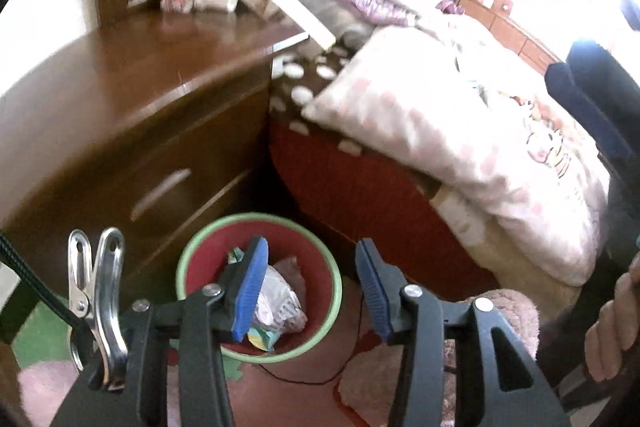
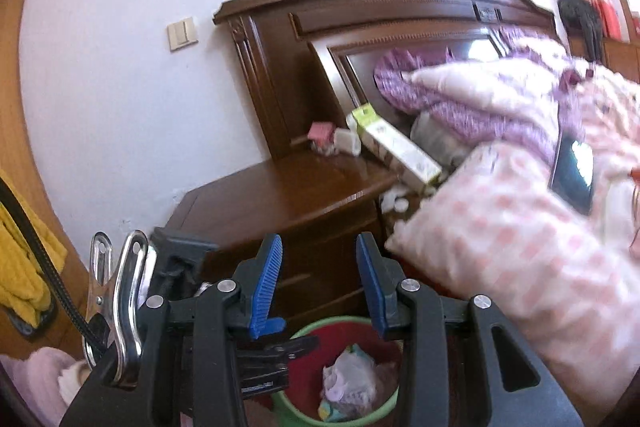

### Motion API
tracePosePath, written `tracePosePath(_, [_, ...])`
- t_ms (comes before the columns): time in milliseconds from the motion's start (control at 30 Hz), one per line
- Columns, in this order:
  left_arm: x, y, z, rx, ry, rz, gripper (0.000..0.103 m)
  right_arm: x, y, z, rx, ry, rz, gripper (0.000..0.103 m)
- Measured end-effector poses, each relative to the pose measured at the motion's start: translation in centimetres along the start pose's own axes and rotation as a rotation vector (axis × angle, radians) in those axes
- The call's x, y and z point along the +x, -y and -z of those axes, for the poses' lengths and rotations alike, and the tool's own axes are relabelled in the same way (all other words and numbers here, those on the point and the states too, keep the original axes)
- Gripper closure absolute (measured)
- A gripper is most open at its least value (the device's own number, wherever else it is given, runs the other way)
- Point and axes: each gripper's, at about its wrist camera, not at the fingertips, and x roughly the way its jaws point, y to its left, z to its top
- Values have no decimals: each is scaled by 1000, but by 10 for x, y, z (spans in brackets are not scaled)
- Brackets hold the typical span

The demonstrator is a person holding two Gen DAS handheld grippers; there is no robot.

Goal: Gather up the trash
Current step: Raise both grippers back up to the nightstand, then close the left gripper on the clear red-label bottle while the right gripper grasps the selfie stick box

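Glossy dark-brown wooden nightstand [image 1: 132, 75], smooth red plastic bin with green rim [image 1: 328, 263], crinkled plastic wrappers [image 1: 280, 299] inside, soft pink-dotted cloth pillow [image 1: 440, 131].

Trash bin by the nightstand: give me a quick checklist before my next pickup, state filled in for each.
1. Left gripper empty, jaws apart: ok.
2. Right gripper empty, jaws apart: ok.
3. Trash bin upright on the floor: ok.
4. Room left in the bin: ok, wrappers lie low inside.
5. Next target: cannot tell; the long carton and small boxes on the nightstand may not be trash.
6. Cord beside the bin: not ok, snag risk.
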Motion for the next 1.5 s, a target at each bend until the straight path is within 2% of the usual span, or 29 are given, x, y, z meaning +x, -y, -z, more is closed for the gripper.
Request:
tracePosePath(167, [-38, -4, -20, 33, 62, -68, 55, -13, -20, -26, -29, 19, -14, 62])
tracePosePath(300, [-75, -16, -37, -18, 88, -48, 55, -20, -28, -41, -33, 32, -23, 59])
tracePosePath(467, [-100, -30, -64, -66, 110, -7, 52, -24, -37, -62, -75, 59, 3, 59])
tracePosePath(567, [-107, -35, -85, -69, 138, -20, 50, -15, -32, -74, -82, 57, 25, 59])
tracePosePath(833, [-90, -56, -141, -56, 157, -72, 50, 28, -20, -91, -159, 43, 39, 59])
tracePosePath(1000, [-71, -68, -176, -61, 168, -129, 50, 60, -14, -102, -198, 53, 66, 59])
tracePosePath(1167, [-51, -82, -207, -83, 153, -126, 50, 93, -4, -118, -199, 38, 44, 59])
tracePosePath(1333, [-25, -100, -238, -124, 136, -125, 50, 129, 7, -127, -232, 0, 46, 52])
tracePosePath(1433, [-6, -117, -260, -181, 112, -120, 50, 154, 16, -128, -262, -57, 88, 52])
tracePosePath(1500, [7, -128, -274, -212, 105, -123, 50, 171, 27, -127, -259, -63, 115, 52])
